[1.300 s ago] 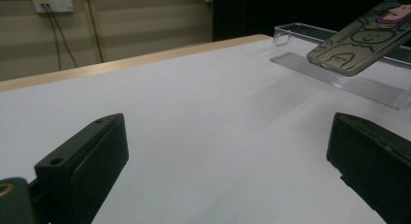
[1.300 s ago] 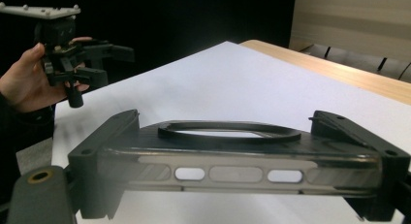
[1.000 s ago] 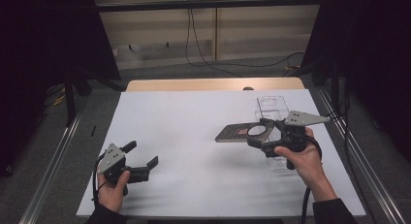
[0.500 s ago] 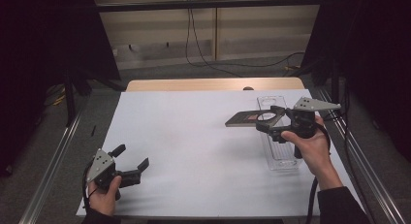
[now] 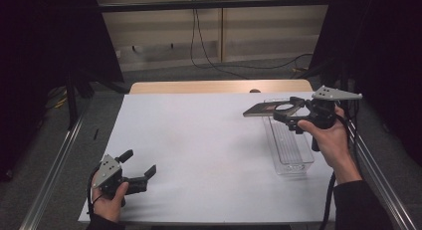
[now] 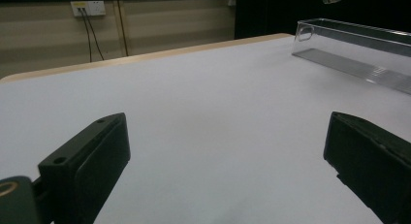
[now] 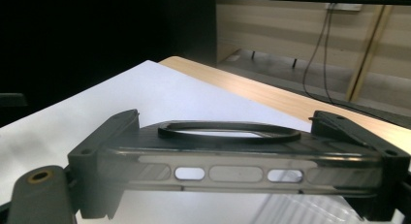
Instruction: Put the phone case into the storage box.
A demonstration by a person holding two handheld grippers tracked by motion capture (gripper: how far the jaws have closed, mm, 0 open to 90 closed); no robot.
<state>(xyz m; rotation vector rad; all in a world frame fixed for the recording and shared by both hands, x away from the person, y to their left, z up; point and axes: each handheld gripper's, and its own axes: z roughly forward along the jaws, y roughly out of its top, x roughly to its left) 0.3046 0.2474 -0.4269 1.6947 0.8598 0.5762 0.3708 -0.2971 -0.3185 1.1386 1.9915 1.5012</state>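
At the near left corner of the desk (image 5: 199,155), the left gripper (image 5: 142,169) rests low over the white surface with its jaws wide apart and nothing between them; its own view looks across bare desk toward the clear tray (image 6: 358,49) far off. It has no part in the step and does well to stay where it is.

Toward the far right edge, the right gripper (image 5: 291,110) is clamped on a phone case (image 5: 263,108), a dark translucent shell with a ring (image 7: 228,129) on its back, held flat and clear of the desk. In the high view the case hangs over the far end of the clear tray (image 5: 288,155), which lies lengthwise along the right edge.

The step in hand looks like setting the case into the tray. To do it well, the person should turn the case to run along the tray's length, keep it level, lower it between the walls until it rests on the ribbed floor, and only then part the jaws.
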